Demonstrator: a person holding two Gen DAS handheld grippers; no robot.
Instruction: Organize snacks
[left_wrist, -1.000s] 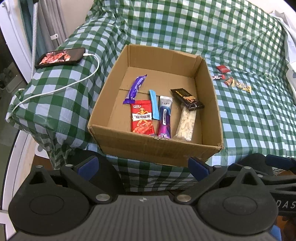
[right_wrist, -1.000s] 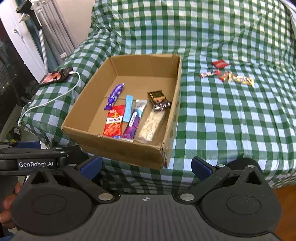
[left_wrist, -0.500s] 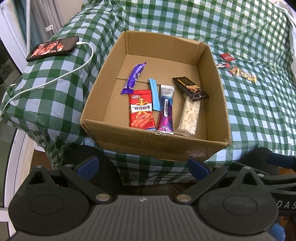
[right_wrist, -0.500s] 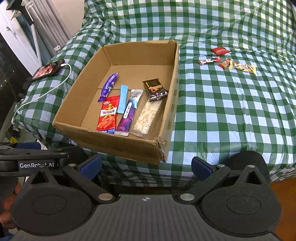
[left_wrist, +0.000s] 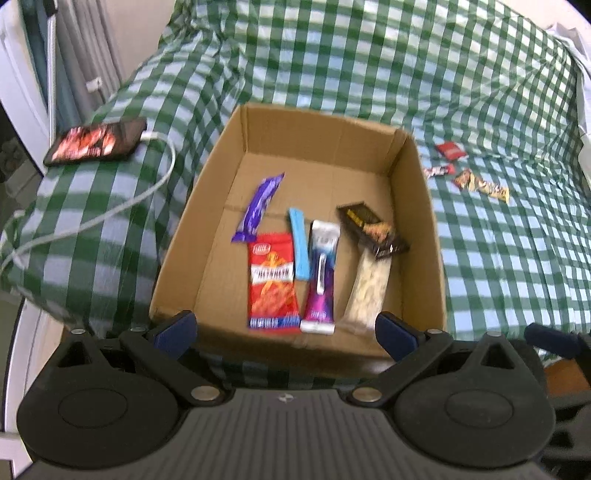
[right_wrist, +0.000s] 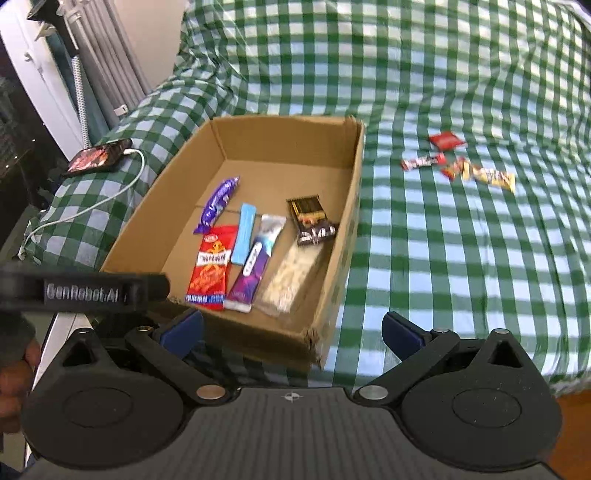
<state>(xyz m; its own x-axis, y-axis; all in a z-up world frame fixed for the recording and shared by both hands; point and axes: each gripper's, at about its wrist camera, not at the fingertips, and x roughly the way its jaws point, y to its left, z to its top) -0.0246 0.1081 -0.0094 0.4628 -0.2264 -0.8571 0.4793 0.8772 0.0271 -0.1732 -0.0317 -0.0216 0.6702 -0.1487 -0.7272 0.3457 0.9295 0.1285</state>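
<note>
phone (left_wrist: 96, 144), white cable (left_wrist: 122, 201), checked cloth (left_wrist: 369, 62)

Green-and-white checked cloth (right_wrist: 461, 258) covers the whole surface. Pleated grey curtain (right_wrist: 110, 74) at 10 o'clock, pale wall (right_wrist: 155, 33) beside it. Wood floor (right_wrist: 572, 424) at 4 o'clock. Daylight, even.

Left gripper (left_wrist: 284, 328) spread wide, empty, at near rim of cardboard box (left_wrist: 421, 229); six snack packets inside; four small sweets (left_wrist: 465, 173) on checked cloth (left_wrist: 517, 266).

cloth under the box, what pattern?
Green, white and pale-blue check on the cloth; clearest in the right wrist view.
</note>
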